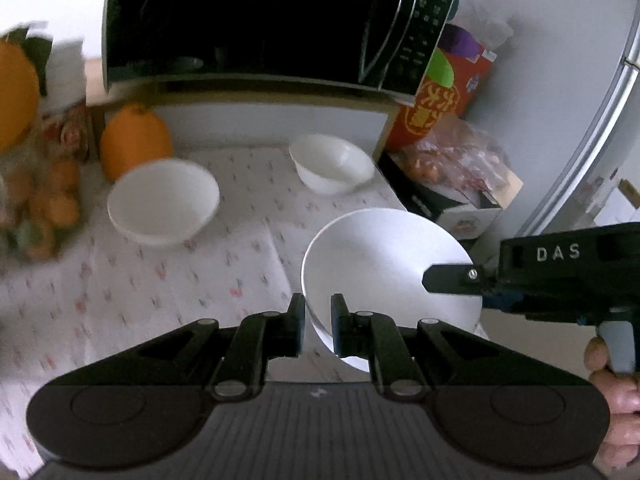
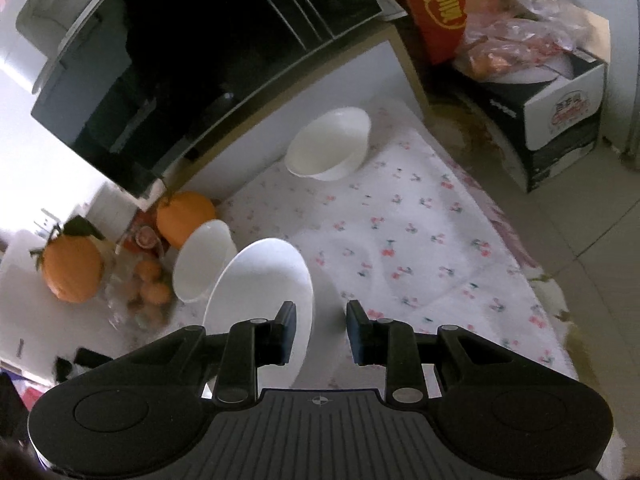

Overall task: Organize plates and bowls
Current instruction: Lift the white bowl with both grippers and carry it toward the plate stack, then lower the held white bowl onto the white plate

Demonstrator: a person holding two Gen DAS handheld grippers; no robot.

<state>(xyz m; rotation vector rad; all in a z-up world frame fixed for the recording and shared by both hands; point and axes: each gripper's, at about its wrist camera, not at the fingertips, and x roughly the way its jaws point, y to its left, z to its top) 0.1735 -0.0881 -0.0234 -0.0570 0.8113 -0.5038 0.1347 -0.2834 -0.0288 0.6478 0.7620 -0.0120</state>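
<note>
My left gripper (image 1: 318,320) is shut on the near rim of a white plate (image 1: 380,264), held tilted above the floral cloth. The same plate (image 2: 264,280) shows in the right wrist view. My right gripper (image 2: 322,330) is open, its left finger over the plate's edge; it appears from the right in the left wrist view (image 1: 444,280). A white bowl (image 1: 164,202) sits at the left of the cloth and also shows in the right wrist view (image 2: 202,266). Another white bowl (image 1: 332,164) sits at the back, seen too in the right wrist view (image 2: 330,144).
A black microwave (image 1: 256,20) stands on a shelf behind the cloth (image 1: 160,280). Oranges (image 1: 134,140) and a bag of small fruit (image 1: 36,208) sit at the left. A red box (image 1: 440,100) and a black-and-white box (image 2: 560,128) with bagged food stand at the right.
</note>
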